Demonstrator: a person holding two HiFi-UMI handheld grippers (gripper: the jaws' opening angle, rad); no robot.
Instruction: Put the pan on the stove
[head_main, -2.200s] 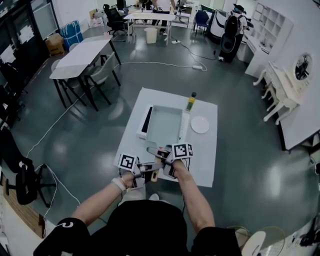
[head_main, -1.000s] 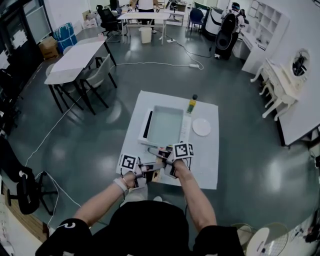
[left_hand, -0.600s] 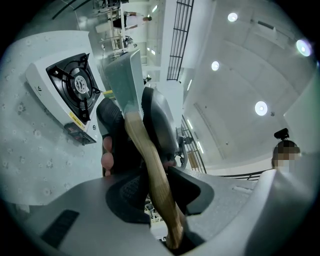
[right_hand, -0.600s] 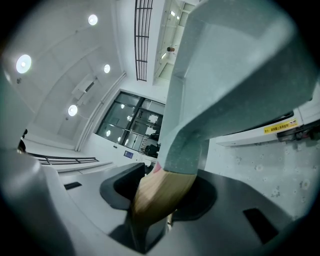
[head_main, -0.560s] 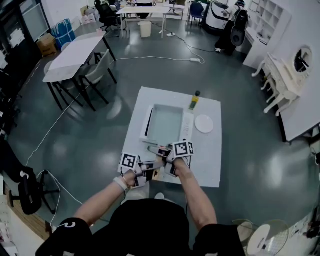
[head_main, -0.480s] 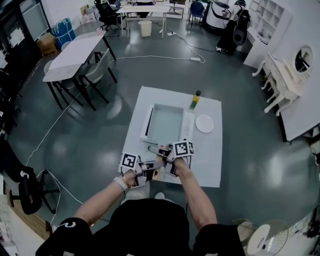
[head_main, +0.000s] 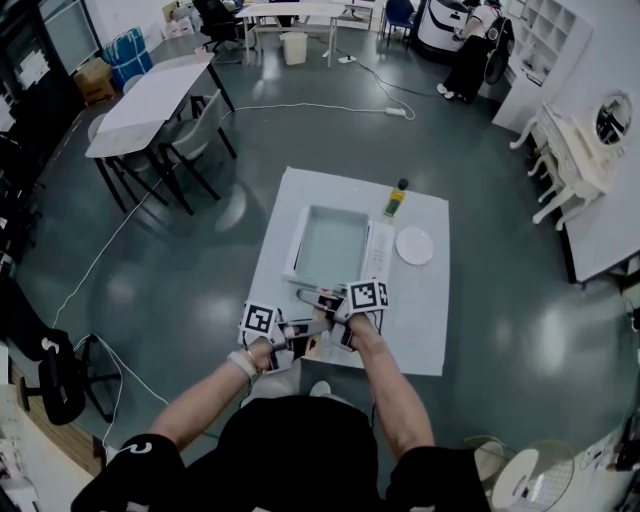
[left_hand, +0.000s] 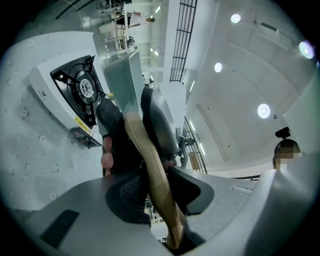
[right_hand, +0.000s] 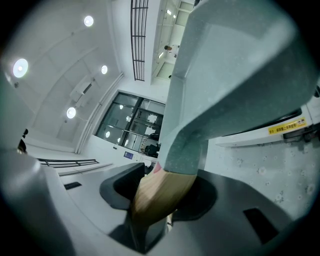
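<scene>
Both the left gripper (left_hand: 156, 192) and the right gripper (right_hand: 160, 192) pinch the handle (left_hand: 142, 145) of the pan (head_main: 332, 245), so pickup is done. At twelve o'clock the pan hangs over the stove (head_main: 379, 252), we judge; lowering it is left.

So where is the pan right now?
Head view, mid-table: the pan is over the stove, left of the plate, its handle clamped by left gripper and right gripper.

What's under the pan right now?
The white stove, its black burner showing in the left gripper view; from the head view the pan covers it.
</scene>
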